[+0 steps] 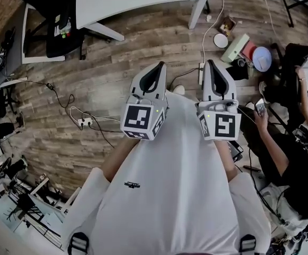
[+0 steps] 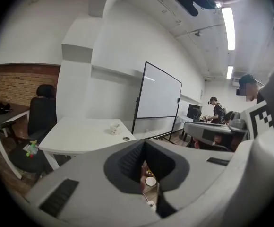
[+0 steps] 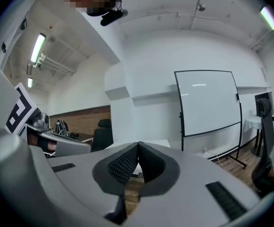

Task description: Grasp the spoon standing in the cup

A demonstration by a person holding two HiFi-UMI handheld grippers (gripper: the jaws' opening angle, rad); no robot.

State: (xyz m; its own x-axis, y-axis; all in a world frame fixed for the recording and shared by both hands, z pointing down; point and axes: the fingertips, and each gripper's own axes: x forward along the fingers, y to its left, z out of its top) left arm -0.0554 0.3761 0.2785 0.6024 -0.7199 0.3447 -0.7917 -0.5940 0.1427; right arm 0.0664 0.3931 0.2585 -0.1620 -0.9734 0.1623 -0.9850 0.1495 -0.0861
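A small white cup (image 2: 114,128) with something standing in it sits on the white table (image 2: 80,136), seen far off in the left gripper view. I cannot make out the spoon itself. In the head view only part of the white table (image 1: 138,1) shows, at the top, and no cup is visible there. My left gripper (image 1: 161,64) and right gripper (image 1: 209,61) are held side by side close to my chest, pointing forward over the wooden floor. Both are shut with nothing between the jaws, which meet at the tips in each gripper view: left gripper (image 2: 143,141), right gripper (image 3: 138,144).
A black office chair (image 1: 58,20) stands left of the table. Cables and a power strip (image 1: 85,122) lie on the floor. Boxes and a round white lid (image 1: 221,40) clutter the floor at right, near a seated person (image 1: 281,142). A whiteboard (image 2: 158,98) stands behind the table.
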